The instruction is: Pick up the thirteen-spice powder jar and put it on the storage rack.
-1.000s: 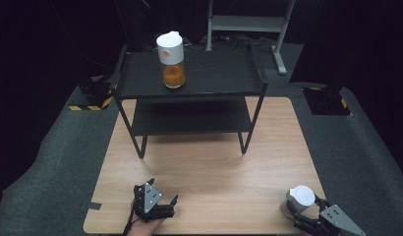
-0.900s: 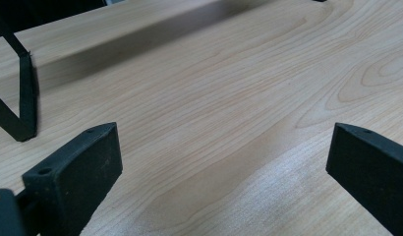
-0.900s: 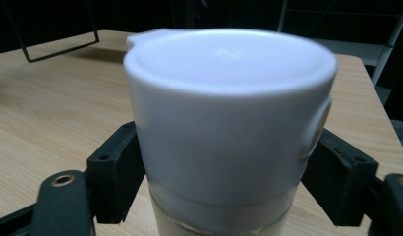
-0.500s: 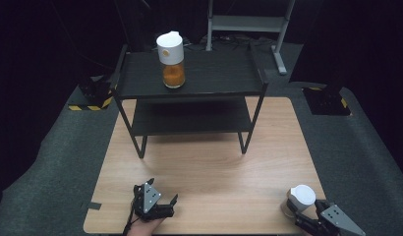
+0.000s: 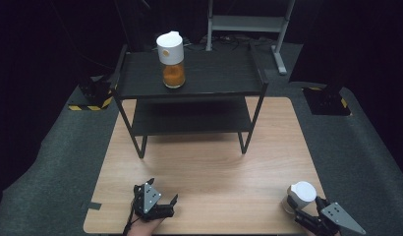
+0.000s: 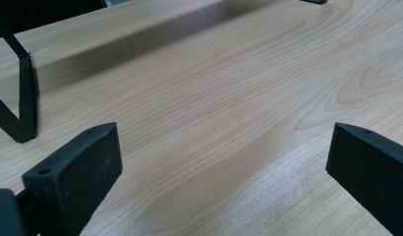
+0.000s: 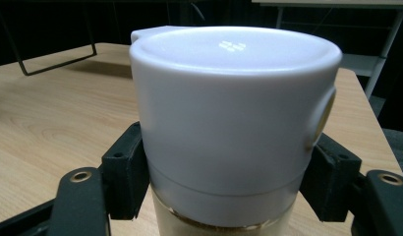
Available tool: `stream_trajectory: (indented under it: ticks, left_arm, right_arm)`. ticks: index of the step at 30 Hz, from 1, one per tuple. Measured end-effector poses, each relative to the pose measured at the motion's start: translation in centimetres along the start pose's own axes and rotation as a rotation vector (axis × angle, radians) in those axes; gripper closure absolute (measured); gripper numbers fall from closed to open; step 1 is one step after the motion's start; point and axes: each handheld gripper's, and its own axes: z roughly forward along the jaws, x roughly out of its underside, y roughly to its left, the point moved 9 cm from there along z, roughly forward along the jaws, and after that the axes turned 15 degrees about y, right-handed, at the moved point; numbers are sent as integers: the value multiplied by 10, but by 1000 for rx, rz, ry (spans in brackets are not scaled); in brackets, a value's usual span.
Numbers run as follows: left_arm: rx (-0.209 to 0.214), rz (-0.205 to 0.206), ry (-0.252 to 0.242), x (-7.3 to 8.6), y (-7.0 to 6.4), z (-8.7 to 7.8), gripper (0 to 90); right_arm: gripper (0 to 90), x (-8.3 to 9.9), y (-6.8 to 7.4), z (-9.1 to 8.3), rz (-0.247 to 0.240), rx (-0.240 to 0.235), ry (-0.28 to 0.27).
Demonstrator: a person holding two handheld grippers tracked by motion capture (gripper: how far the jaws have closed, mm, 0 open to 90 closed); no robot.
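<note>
**Second jar gripped, lift to the shelf not yet begun**

At the lower right of the high view, the right gripper (image 5: 312, 216) has its black fingers (image 7: 123, 177) clamped on either side of a white-capped glass jar with pale contents (image 5: 299, 197), which stands on the light wooden surface (image 5: 214, 172) near its front right corner. The right gripper view shows the jar upright, a finger pressed against it on each side just below the cap.

A matching white-capped jar of orange powder (image 5: 171, 61) stands on the top tier of the black two-tier metal shelf (image 5: 224, 73) in the upper middle of the frame, so that part looks done. What seems left is raising the gripped jar and setting it on the shelf.

The left gripper (image 5: 162, 205) rests at the lower left, fingers (image 6: 74, 174) spread apart over bare wood, holding nothing.
</note>
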Motion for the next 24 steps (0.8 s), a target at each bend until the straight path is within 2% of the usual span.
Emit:
stream_trajectory:
  ticks: [15,24]
  left_arm:
    - [10,-5,-11,1,1,-1,6]
    - [15,-3,-16,2,2,-1,6]
  right_arm:
    - [302,-20,12,10,-23,-23,-31]
    - [303,-37,24,19,-50,-46,-43]
